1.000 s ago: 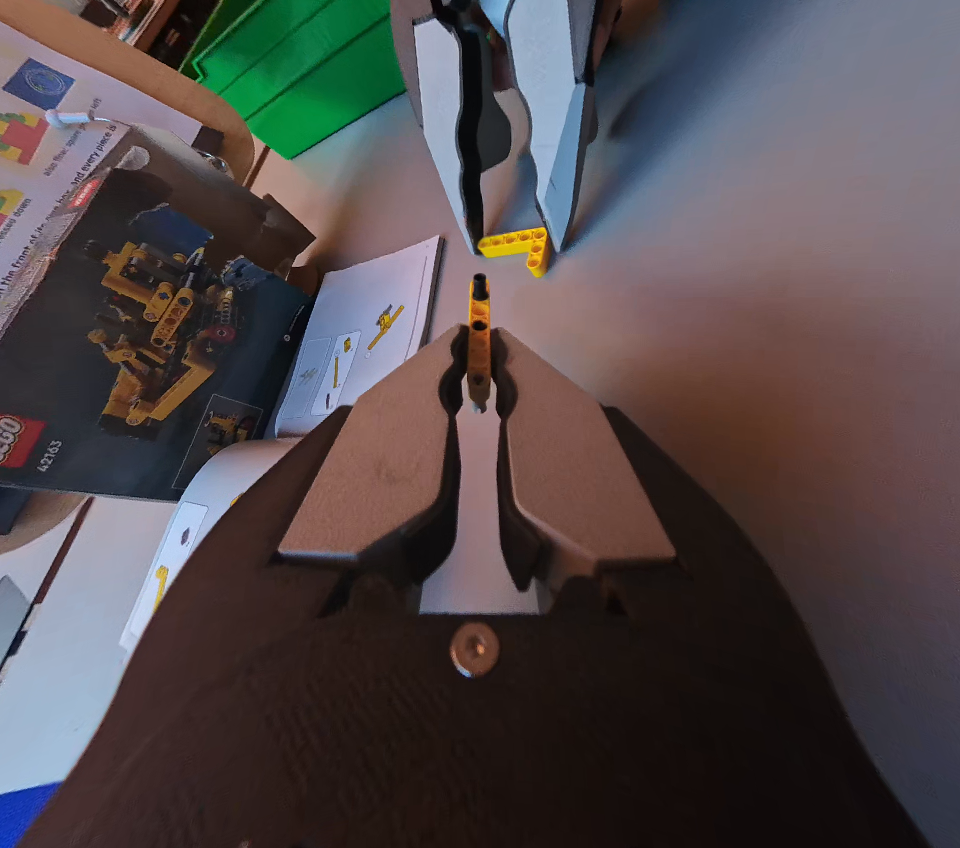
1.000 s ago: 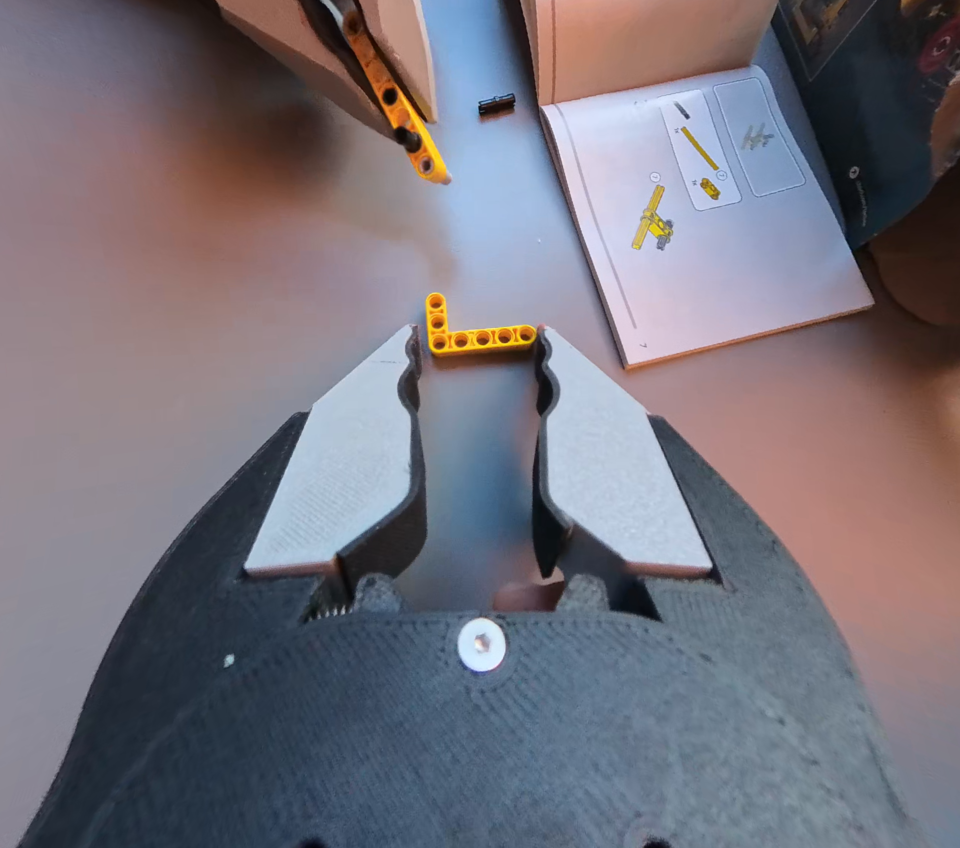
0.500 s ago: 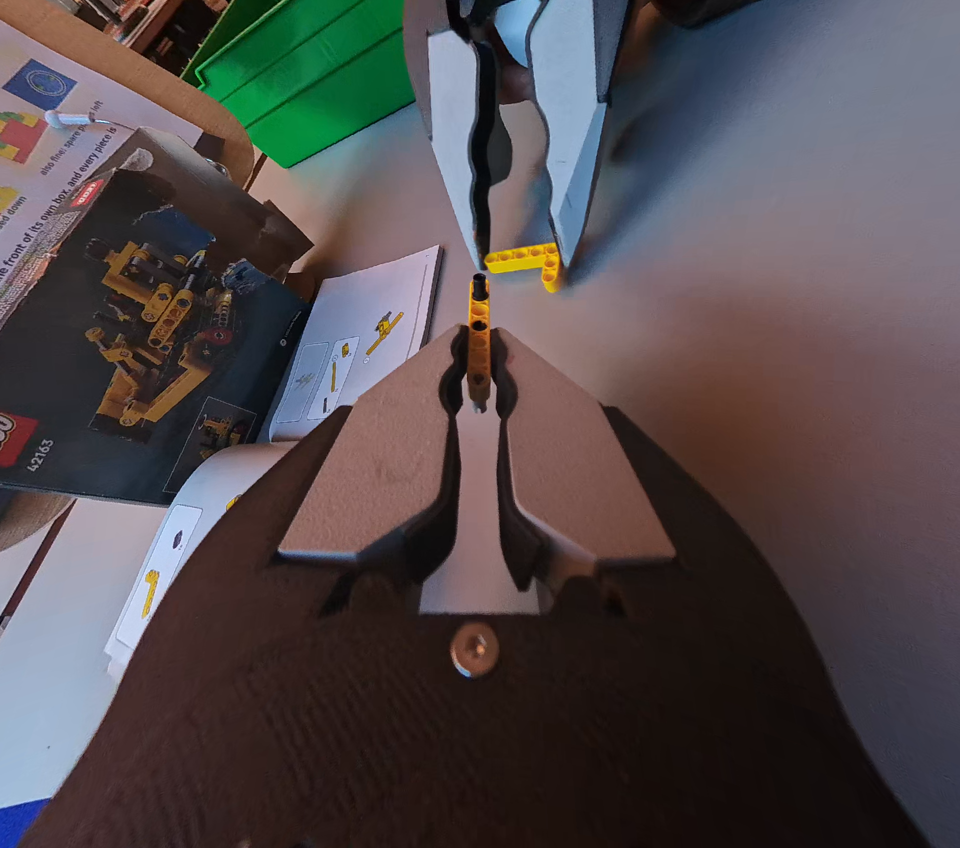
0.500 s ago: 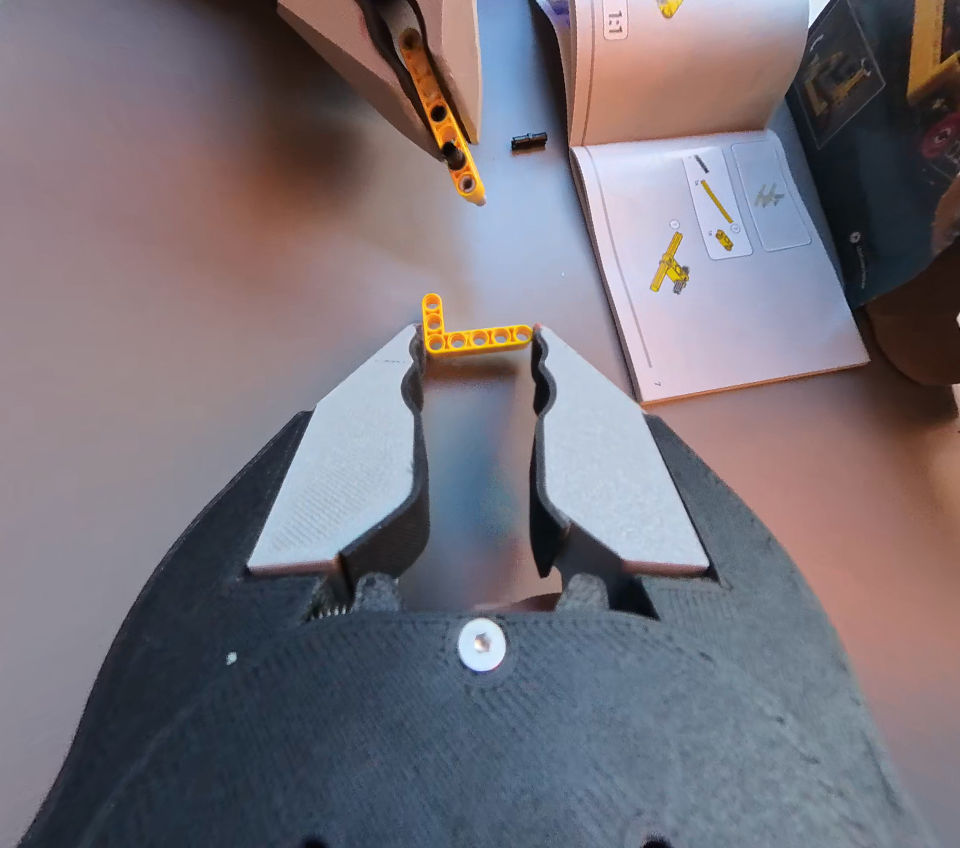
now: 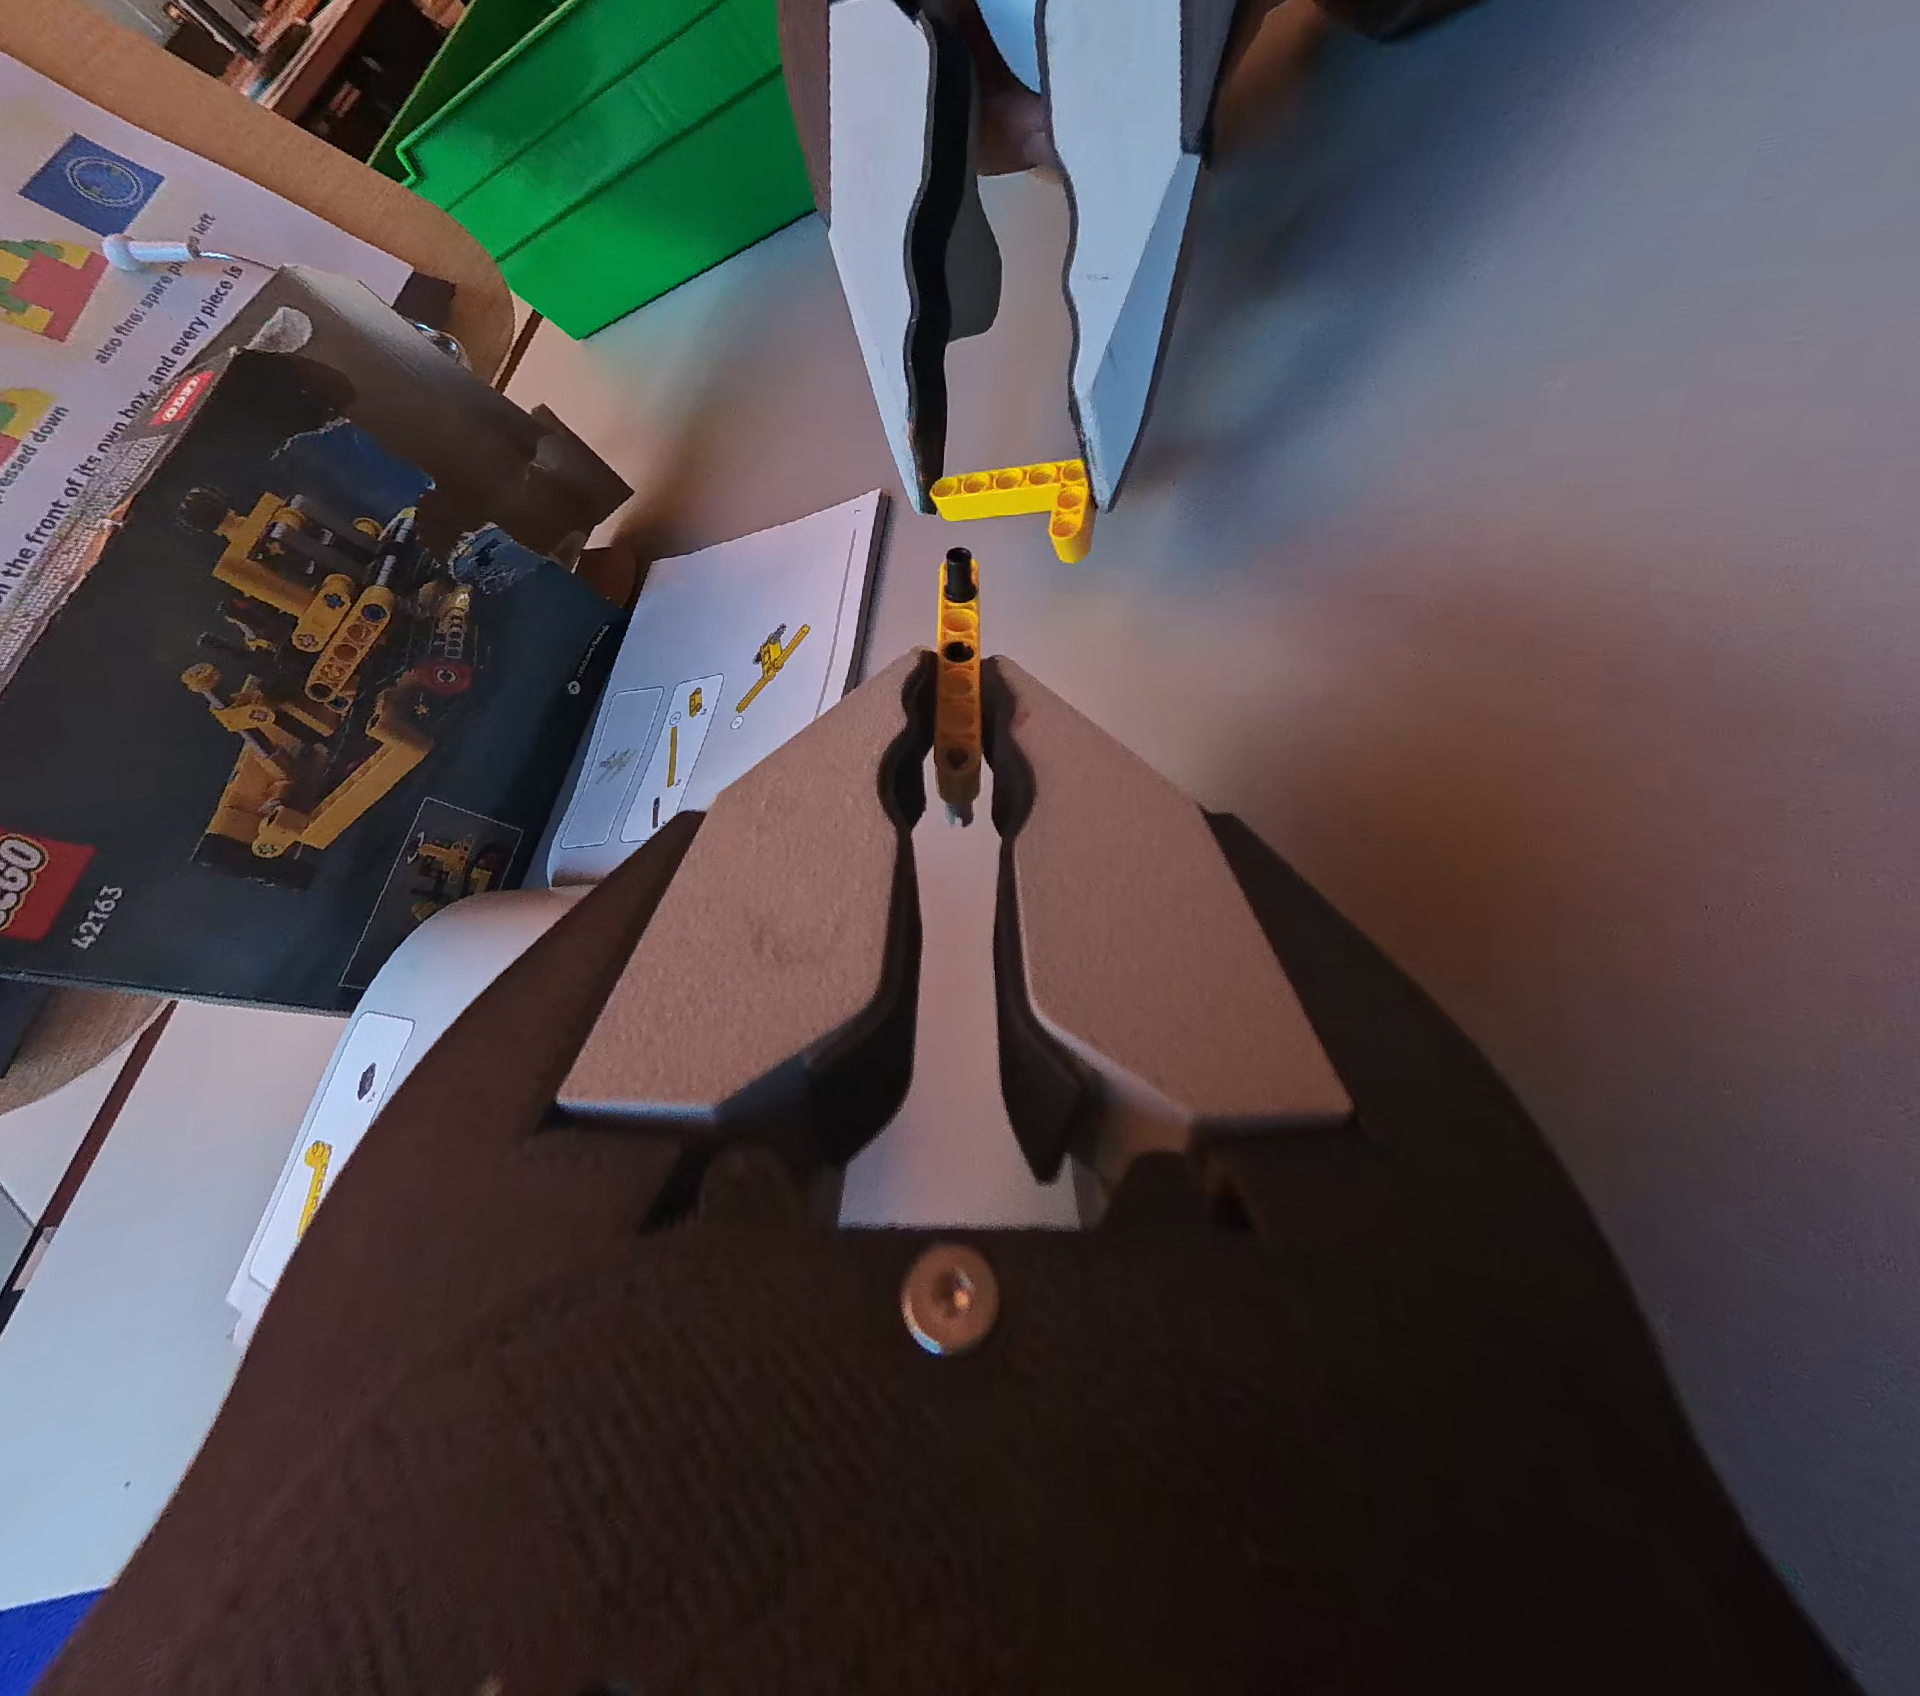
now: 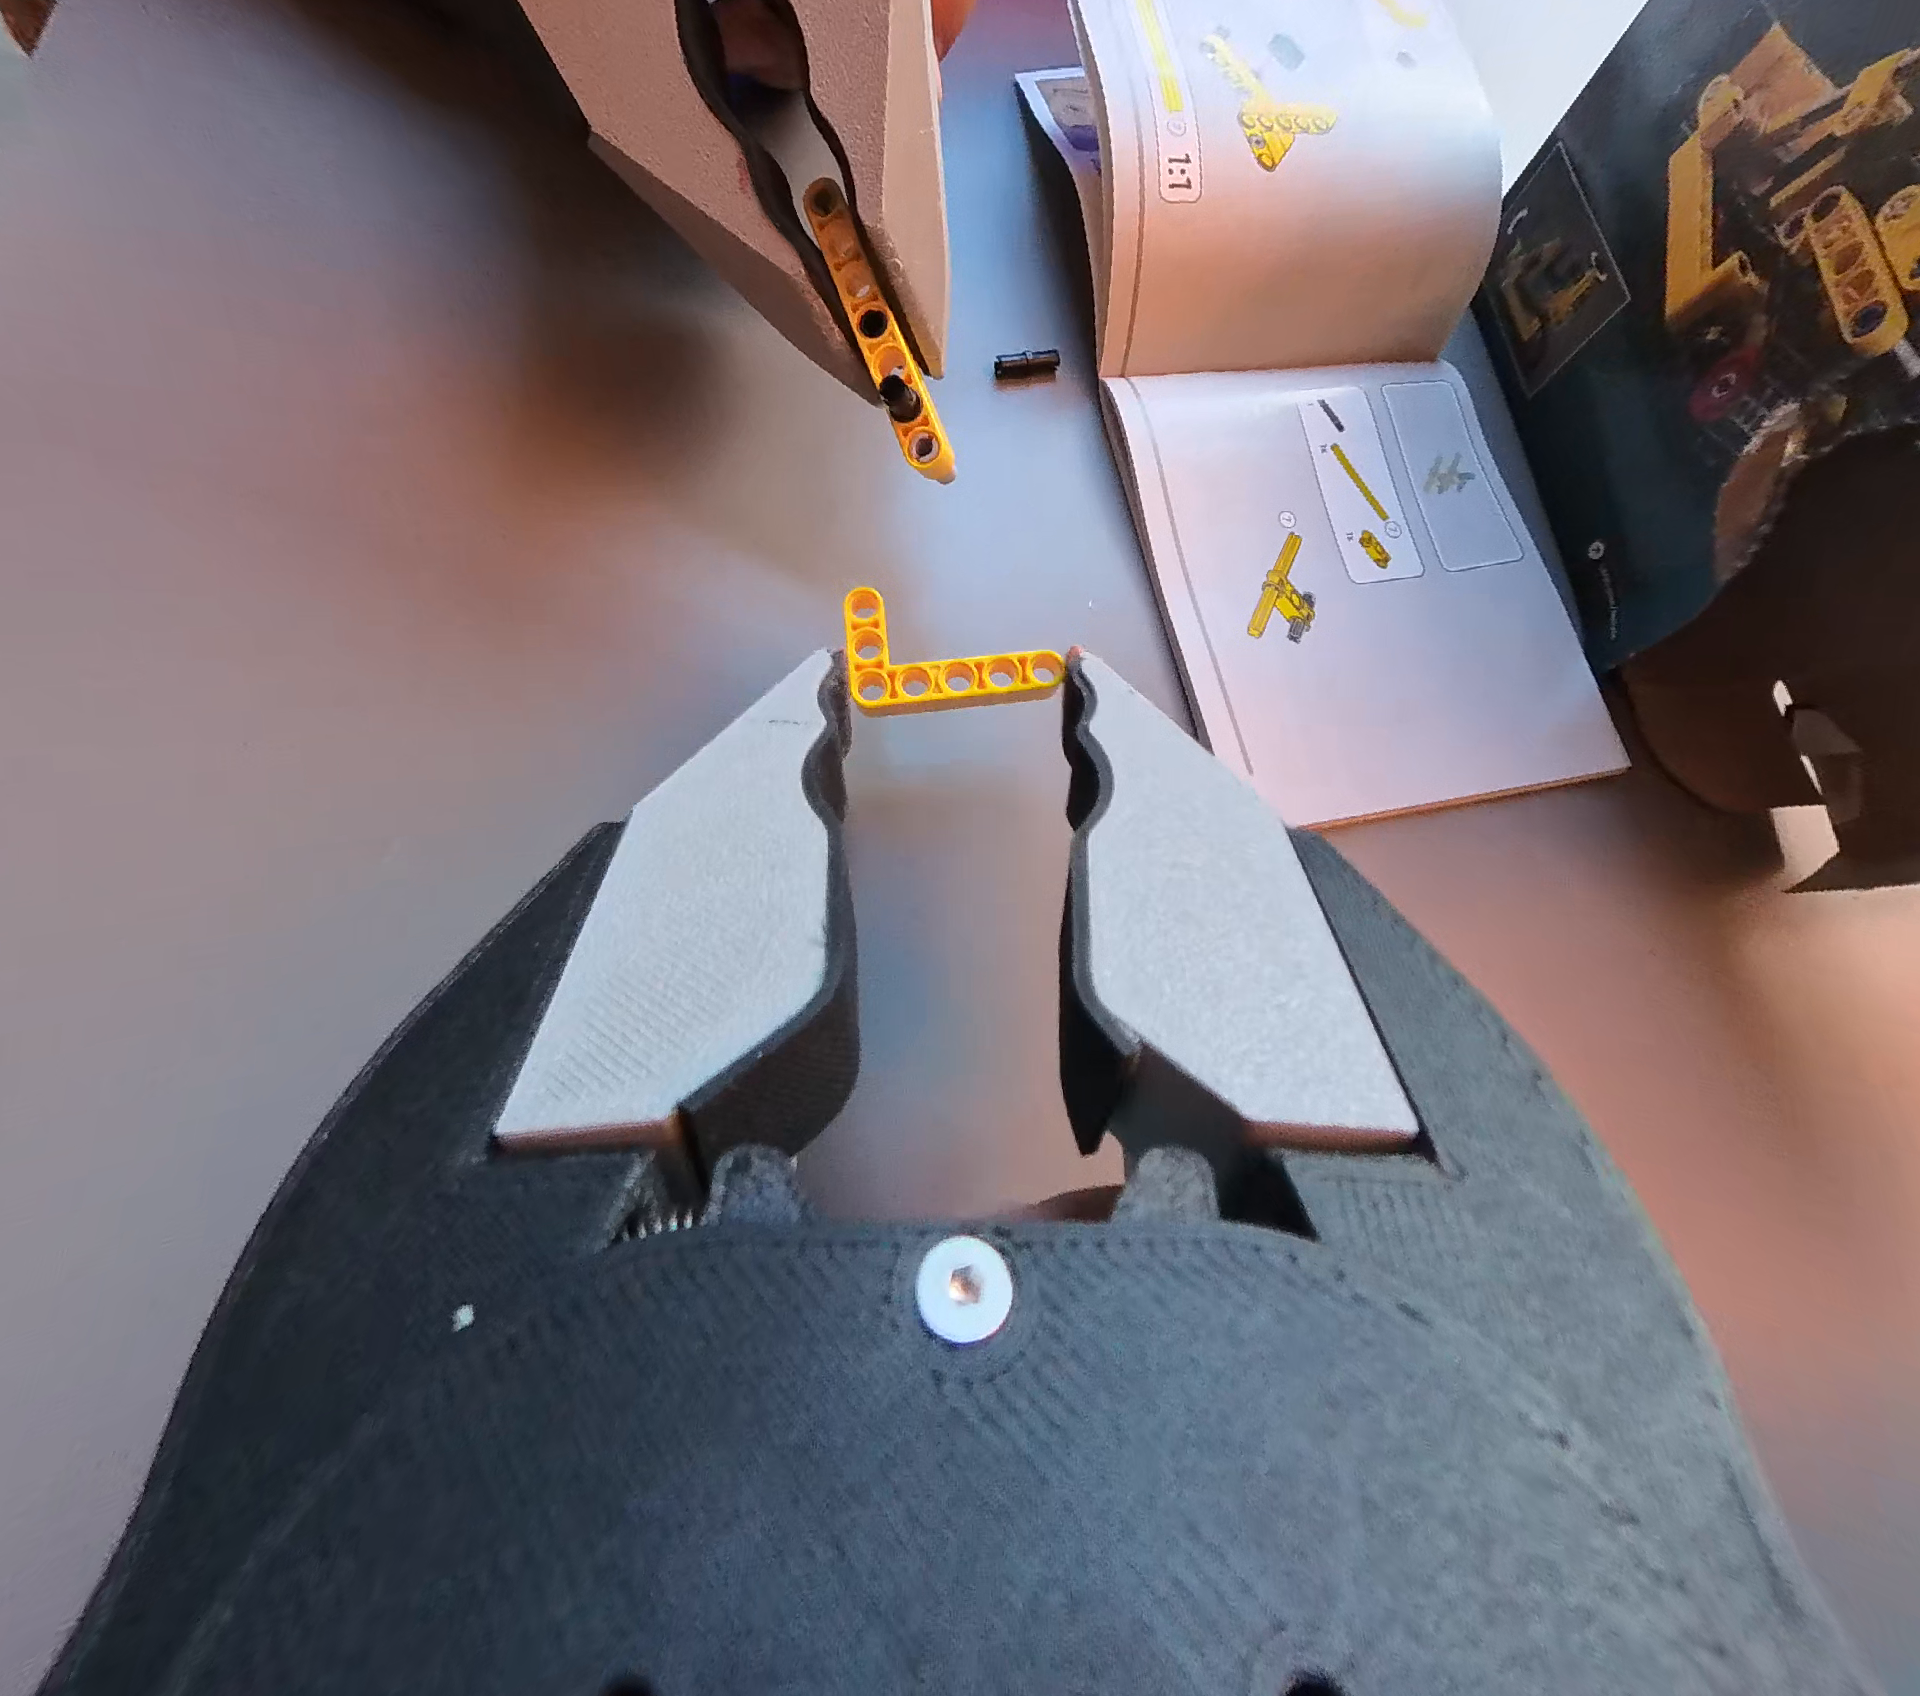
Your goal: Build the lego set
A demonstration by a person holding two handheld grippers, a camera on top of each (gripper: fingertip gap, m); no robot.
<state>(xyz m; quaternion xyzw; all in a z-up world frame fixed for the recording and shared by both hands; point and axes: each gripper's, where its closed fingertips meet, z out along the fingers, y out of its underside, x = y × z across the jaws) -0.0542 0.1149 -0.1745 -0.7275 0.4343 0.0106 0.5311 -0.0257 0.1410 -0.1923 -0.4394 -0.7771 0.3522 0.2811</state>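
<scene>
My left gripper is shut on a straight yellow beam that sticks out forward, with a black pin in a hole near its free end. My right gripper is shut on a yellow L-shaped beam, pinched lengthwise between its fingertips, short arm pointing away. In the left wrist view the right gripper faces me with the L-shaped beam just beyond the pin. In the right wrist view the left gripper and its straight beam hang a little above and behind the L-shaped beam, apart from it.
A loose black pin lies on the grey table beside the open instruction booklet. The dark set box stands past the booklet. Green bins stand at the table's far side.
The straight beam's tip has come closer to the L-shaped beam. The right gripper has shifted over the table with the L-shaped beam in it. Both grips are unchanged.
</scene>
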